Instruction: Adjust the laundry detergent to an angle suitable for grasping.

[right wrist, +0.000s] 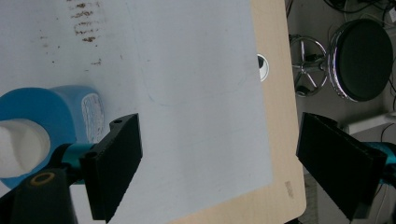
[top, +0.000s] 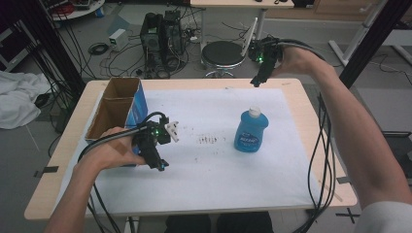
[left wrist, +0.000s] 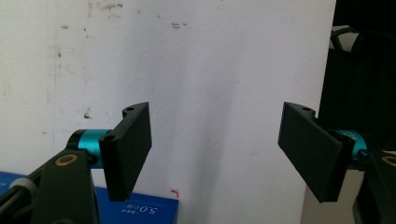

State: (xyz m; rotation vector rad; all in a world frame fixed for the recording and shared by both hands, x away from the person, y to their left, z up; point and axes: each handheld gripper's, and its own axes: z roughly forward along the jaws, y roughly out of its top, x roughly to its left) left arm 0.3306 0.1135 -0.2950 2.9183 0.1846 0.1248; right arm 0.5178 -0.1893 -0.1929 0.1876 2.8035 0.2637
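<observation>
A blue bottle (top: 251, 131) with a white cap stands upright on the white sheet (top: 209, 165), right of the middle. In the right gripper view I look down on the bottle (right wrist: 51, 116) at the left, outside the jaws. My right gripper (top: 256, 81) hangs open in the air over the table's far edge, beyond the bottle; its jaws (right wrist: 219, 168) stand wide with nothing between them. My left gripper (top: 160, 166) is low over the sheet beside the box (top: 119, 109), well left of the bottle. Its jaws (left wrist: 217, 154) are open over bare sheet.
A cardboard box with blue sides stands open at the table's left, and its blue corner (left wrist: 135, 210) lies just behind my left jaw. A round black stool (right wrist: 364, 56) stands beyond the far edge. Cables trail off the right side (top: 323, 160). The wooden table rim (right wrist: 280, 116) borders the sheet.
</observation>
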